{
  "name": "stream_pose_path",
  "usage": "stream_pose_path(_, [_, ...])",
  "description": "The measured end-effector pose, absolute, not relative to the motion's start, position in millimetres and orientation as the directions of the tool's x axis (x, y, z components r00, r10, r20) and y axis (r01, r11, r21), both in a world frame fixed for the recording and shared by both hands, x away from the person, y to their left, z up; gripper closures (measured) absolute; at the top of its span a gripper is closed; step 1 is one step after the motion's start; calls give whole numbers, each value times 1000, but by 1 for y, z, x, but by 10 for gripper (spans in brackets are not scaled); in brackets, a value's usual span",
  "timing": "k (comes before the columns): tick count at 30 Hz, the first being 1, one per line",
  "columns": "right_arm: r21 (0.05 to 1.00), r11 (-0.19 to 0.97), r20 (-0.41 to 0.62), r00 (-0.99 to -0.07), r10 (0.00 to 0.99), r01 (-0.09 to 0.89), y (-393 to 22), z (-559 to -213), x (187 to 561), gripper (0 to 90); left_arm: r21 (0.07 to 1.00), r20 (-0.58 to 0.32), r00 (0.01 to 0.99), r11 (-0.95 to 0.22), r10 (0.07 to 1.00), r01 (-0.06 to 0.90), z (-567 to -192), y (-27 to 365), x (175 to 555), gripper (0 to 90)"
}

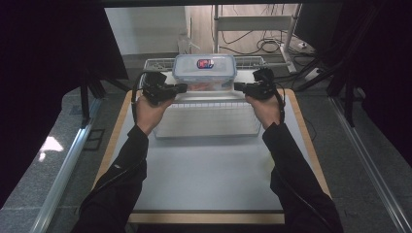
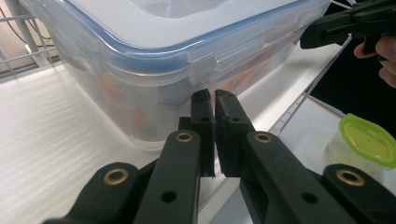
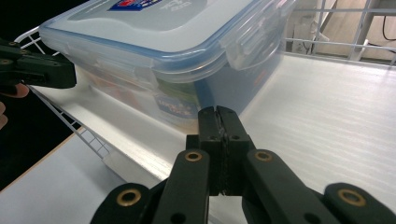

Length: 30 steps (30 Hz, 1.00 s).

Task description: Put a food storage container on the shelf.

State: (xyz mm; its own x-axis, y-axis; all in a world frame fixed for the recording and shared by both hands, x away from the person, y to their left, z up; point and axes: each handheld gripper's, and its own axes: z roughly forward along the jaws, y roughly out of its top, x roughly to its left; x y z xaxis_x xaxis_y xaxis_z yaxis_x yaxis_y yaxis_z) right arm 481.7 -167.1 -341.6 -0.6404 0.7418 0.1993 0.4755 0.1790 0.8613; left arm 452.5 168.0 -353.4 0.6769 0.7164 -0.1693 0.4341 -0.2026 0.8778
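We judge the container [image 1: 204,72] rigid, smooth-walled; both grippers [image 1: 180,88] [image 1: 239,87] closed, empty, flank it at 9 and 3 o'clock.

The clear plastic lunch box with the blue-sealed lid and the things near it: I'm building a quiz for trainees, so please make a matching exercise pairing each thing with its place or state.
Things:
1. clear plastic lunch box with blue-sealed lid
2. left gripper
3. right gripper
4. small container with lime-green lid

Places or states:
A. shut, at the box's right end
B. on the table below the rack's edge
C. on the white wire rack, lid on
D. shut, at the box's left end

Pairs: 1-C, 2-D, 3-A, 4-B
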Motion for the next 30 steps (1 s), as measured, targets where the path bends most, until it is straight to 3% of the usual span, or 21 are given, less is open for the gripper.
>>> stream_pose_path(7, [868,193,183,-658,731,457,-167,-341,473,834,889,-182,695,-186,696,419,-354,172,440,824])
stream_pose_path(10, [876,197,173,-669,723,440,-168,-339,464,756,893,-186,709,-184,680,411,-356,172,428,790])
stream_pose_path(21, [879,261,121,-716,688,400,-165,-345,437,484,899,-157,730,-209,666,384,-373,175,396,588])
stream_pose_path(30, [872,329,69,-755,652,364,-161,-364,415,329,902,-105,744,-252,660,350,-390,174,367,388])
